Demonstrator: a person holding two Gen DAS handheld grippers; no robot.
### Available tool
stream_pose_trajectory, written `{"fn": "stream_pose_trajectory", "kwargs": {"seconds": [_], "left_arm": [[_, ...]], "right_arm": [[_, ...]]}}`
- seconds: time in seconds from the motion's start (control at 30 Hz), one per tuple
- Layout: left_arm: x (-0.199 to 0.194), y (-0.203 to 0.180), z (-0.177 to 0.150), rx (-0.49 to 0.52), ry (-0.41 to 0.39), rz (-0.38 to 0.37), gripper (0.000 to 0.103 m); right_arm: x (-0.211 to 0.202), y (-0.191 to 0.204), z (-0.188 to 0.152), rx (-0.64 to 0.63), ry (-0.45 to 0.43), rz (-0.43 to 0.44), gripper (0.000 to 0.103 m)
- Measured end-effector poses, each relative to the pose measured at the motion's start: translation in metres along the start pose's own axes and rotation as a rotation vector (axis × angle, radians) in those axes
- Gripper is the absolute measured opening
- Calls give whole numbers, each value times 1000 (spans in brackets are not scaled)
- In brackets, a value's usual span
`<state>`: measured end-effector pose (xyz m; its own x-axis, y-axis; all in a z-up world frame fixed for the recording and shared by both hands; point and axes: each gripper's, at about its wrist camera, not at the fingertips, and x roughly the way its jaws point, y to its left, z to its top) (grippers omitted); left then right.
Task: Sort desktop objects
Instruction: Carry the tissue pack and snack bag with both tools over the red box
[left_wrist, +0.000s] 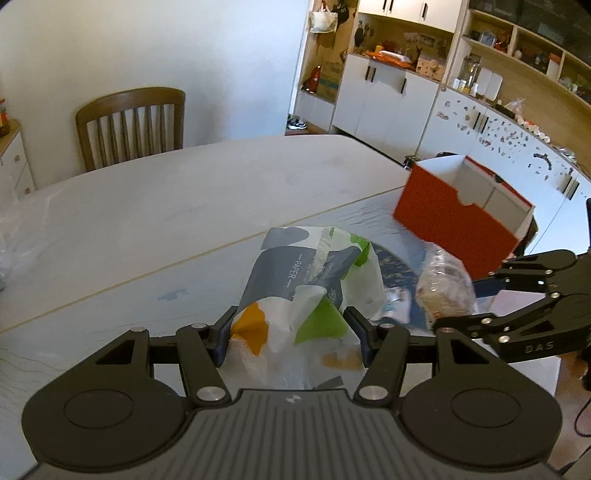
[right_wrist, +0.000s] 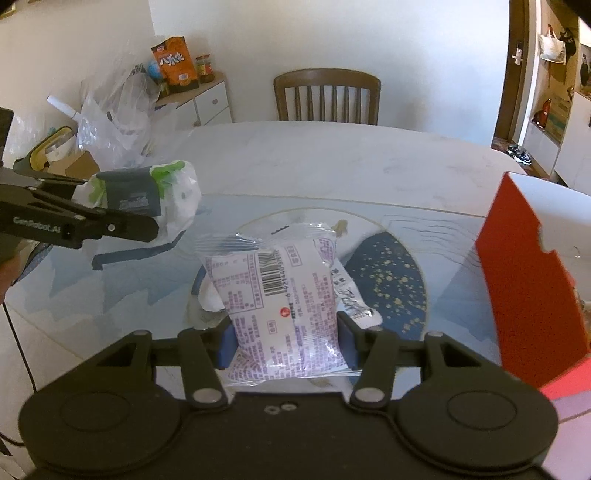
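Observation:
My left gripper (left_wrist: 291, 326) is shut on a soft tissue pack (left_wrist: 314, 280), white with grey, green and orange print, held above the table. In the right wrist view the same pack (right_wrist: 177, 199) hangs at the left between black fingers (right_wrist: 122, 223). My right gripper (right_wrist: 286, 339) is shut on a clear snack packet (right_wrist: 280, 291) with purple print and a barcode, its pads pressing both sides. From the left wrist view that gripper (left_wrist: 472, 301) and packet (left_wrist: 443, 288) are at the right. An open red box (left_wrist: 454, 221) (right_wrist: 528, 280) with white inside stands at the right.
A blue patterned mat (right_wrist: 388, 280) covers the near part of the pale table (left_wrist: 221, 184); a white wrapper (right_wrist: 352, 299) lies on it below the snack packet. A wooden chair (right_wrist: 327, 96) stands at the far side. Plastic bags (right_wrist: 118, 122) pile at the left edge. Cabinets (left_wrist: 384, 103) line the wall.

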<state>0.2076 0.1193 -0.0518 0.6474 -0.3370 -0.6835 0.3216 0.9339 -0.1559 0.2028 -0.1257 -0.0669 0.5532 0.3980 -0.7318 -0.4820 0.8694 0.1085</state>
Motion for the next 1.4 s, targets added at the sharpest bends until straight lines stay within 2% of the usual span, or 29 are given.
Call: {"fn": "stream_pose_trajectory", "kwargs": {"seconds": [0.3, 0.67, 0.97, 1.4], "left_arm": [[0, -55, 17, 24, -20, -33, 59], [12, -117, 48, 55, -46, -82, 59], [33, -161, 70, 73, -63, -110, 59], [83, -233, 114, 134, -70, -151, 59]], "right_arm": [[-34, -25, -5, 6, -31, -15, 53], [-77, -79, 0, 26, -64, -7, 52], [-93, -131, 3, 49, -58, -20, 52], [-111, -229, 6, 74, -78, -136, 52]]}}
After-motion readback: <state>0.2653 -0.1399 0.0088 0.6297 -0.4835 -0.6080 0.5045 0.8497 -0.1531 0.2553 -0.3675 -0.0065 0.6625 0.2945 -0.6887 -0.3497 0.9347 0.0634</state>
